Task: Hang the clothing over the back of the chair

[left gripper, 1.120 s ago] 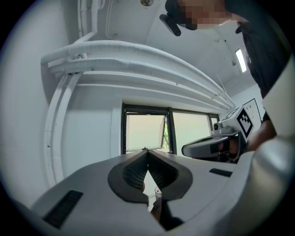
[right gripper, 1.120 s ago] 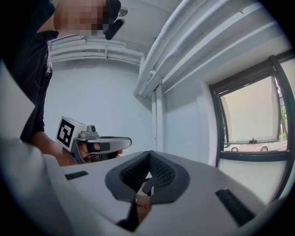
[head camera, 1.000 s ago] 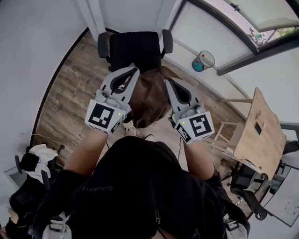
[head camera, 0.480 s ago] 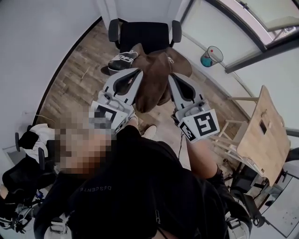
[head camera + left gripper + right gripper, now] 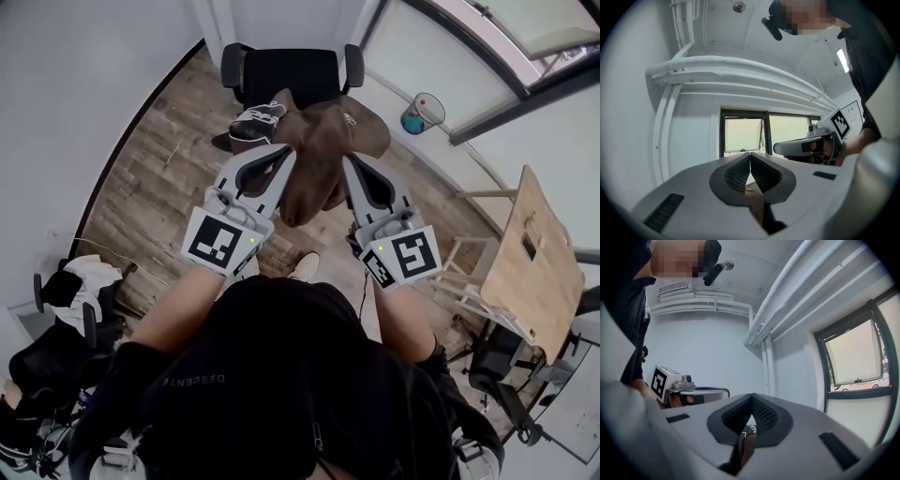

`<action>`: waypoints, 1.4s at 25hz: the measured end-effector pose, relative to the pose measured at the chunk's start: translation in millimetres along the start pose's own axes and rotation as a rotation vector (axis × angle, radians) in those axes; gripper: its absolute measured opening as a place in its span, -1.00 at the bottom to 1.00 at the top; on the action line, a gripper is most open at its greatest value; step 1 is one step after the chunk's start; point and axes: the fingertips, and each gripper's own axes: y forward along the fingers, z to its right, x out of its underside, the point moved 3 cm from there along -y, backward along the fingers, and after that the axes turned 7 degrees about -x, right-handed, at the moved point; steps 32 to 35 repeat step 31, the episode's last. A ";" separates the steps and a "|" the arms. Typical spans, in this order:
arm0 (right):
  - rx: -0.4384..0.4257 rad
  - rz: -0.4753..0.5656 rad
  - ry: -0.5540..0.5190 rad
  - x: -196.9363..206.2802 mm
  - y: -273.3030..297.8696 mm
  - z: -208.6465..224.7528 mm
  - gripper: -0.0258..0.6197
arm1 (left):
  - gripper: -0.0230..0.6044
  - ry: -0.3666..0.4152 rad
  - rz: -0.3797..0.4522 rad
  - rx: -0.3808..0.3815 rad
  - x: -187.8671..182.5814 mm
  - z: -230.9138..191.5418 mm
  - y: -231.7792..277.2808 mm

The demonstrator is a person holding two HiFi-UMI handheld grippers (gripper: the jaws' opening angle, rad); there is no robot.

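Hanging from left gripper (image 5: pixel 285 152) and right gripper (image 5: pixel 348 163), both clamped on it: brown garment (image 5: pixel 321 150); black chair (image 5: pixel 286 75) top centre; bin (image 5: pixel 419 113) upper right.

The chair (image 5: pixel 281 75) stands straight ahead of you, against the far wall. Between you and it the clothing (image 5: pixel 323 155) hangs above the floor (image 5: pixel 159 178), its far end overlapping the chair's near edge from where you look. Your left tool (image 5: pixel 287 152) pinches its left side and your right tool (image 5: pixel 347 161) its right, side by side. A bin (image 5: pixel 422 112) sits right of the chair by the window wall. The table (image 5: pixel 525 262) is on your right, and a pile of things (image 5: pixel 75 291) lies at your left.
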 end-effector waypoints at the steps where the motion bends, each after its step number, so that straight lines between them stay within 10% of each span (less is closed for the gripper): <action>1: 0.012 -0.001 -0.001 0.1 0.9 -2.3 -0.91 | -0.87 -0.005 0.001 0.010 0.5 -1.8 -0.5; 35: 0.110 -0.029 -0.042 3.1 11.7 -40.3 -0.91 | -0.87 -0.024 -0.006 0.096 6.6 -18.7 -25.8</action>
